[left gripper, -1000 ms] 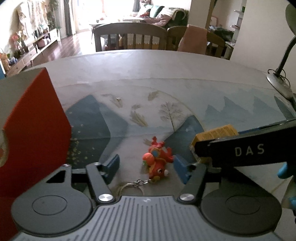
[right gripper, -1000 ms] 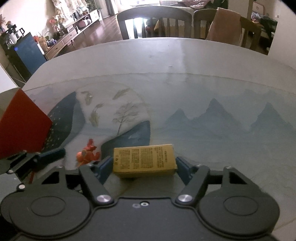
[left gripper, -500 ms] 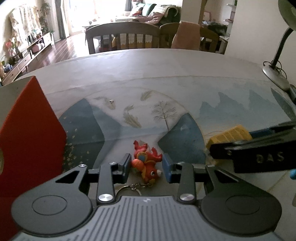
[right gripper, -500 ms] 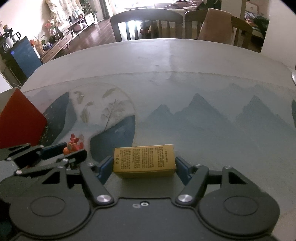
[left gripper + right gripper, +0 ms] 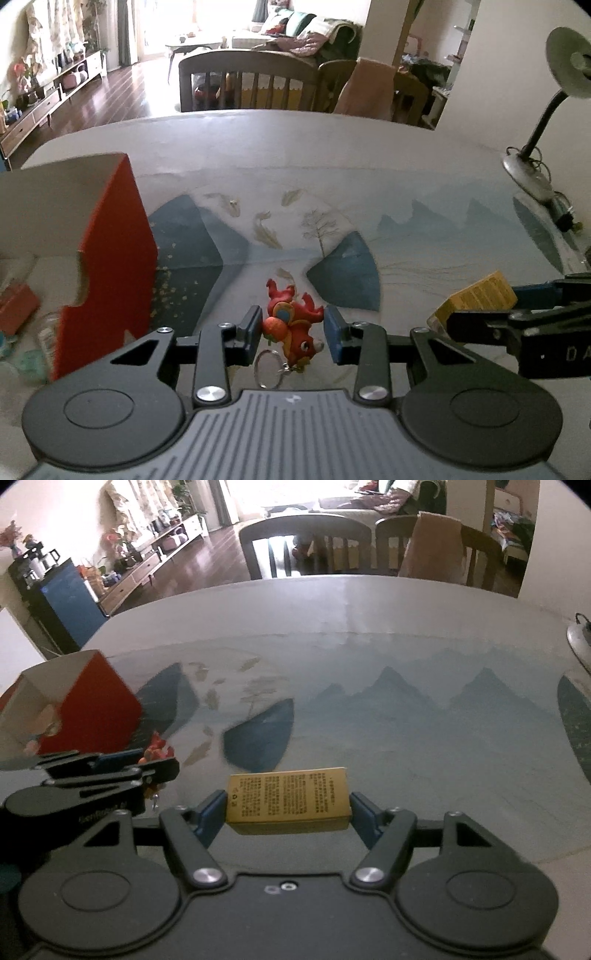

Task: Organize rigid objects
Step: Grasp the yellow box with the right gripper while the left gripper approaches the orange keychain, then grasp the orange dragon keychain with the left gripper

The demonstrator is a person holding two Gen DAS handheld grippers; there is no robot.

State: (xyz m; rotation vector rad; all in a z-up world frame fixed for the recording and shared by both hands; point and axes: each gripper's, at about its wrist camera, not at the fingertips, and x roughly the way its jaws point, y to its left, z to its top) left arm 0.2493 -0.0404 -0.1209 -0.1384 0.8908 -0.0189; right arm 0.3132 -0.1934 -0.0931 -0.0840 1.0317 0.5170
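Left wrist view: since a second ago I'm lifting both finds off the table (image 5: 424, 206), left gripper (image 5: 292, 328) clamping the red keychain figure (image 5: 291, 325), right gripper (image 5: 287, 810) pinching the yellow box (image 5: 288, 799).

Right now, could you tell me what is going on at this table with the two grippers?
A person is tidying small items, one gripper in each hand. The left gripper is shut on a red toy keychain, its ring dangling below the fingers. The right gripper is shut on a yellow box by its short ends. Both items look lifted off the printed tablecloth. An open red carton with things already inside stands at the left, probably where they go next.
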